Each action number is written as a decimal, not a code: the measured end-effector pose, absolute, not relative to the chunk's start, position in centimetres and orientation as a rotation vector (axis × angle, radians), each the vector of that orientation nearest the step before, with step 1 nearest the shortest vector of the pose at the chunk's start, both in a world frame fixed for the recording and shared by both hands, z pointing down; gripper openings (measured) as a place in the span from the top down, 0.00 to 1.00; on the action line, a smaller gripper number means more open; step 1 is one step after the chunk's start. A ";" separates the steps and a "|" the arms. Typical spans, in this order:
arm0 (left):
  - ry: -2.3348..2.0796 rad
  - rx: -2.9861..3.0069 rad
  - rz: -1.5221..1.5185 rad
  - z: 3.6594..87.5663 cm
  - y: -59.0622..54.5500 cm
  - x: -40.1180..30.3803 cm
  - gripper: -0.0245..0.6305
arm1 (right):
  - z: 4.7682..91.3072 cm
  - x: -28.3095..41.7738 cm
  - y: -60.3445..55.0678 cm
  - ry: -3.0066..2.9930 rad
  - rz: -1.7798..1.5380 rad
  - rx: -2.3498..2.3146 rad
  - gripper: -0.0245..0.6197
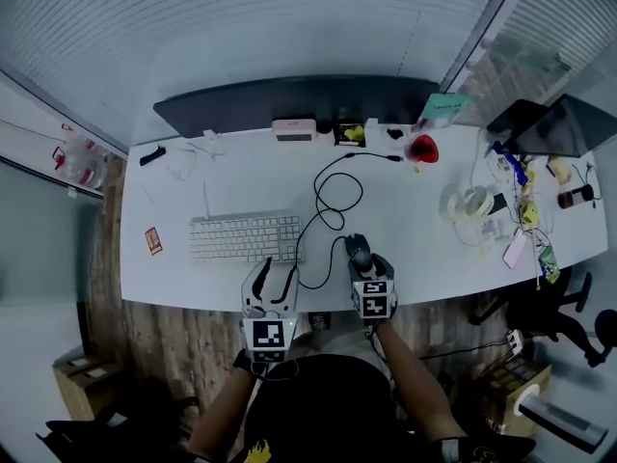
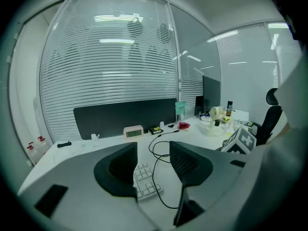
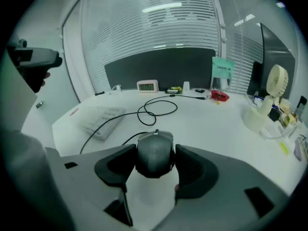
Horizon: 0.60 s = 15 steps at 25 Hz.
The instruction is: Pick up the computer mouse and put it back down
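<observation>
Jaws of the right gripper [image 3: 155, 153] clamp the sides of the dark grey computer mouse [image 3: 154, 160], low over the white surface [image 1: 241, 177] near its front edge; whether it rests there is unclear. The left gripper [image 2: 153, 158] jaws stand half apart, empty, by the white keyboard [image 2: 146, 179]. Letting go early would drop the mouse, and its looped black cable [image 1: 339, 193] could drag it off the edge.

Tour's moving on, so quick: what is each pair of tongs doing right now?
Left tongs: open, nothing between them.
Right tongs: closed on the mouse.
</observation>
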<state>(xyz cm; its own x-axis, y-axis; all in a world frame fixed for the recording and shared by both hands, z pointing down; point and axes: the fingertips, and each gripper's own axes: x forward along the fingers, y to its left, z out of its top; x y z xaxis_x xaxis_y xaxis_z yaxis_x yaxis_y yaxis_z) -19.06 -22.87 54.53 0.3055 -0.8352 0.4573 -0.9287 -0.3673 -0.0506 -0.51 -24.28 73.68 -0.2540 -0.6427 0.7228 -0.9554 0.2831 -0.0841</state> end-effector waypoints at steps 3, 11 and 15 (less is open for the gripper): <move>-1.554 2.366 0.601 54.8 -21.0 -17.3 0.64 | 75.7 0.0 -22.6 -1.949 0.782 1.421 0.54; -1.433 2.503 0.452 51.1 -15.6 -14.3 0.65 | 64.8 1.4 -16.6 -2.001 0.616 1.600 0.63; -1.497 2.574 0.410 46.3 -12.2 -14.2 0.68 | 54.6 2.6 -11.8 -2.229 0.501 1.665 0.82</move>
<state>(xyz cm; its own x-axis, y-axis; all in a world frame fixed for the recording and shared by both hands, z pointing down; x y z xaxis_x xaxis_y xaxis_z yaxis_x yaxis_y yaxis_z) -14.24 -12.21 46.31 0.4693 -0.8304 0.3003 -0.8675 -0.4972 -0.0192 2.60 -11.78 54.65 -0.2740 -0.8514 0.4473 -0.9609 0.2618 -0.0903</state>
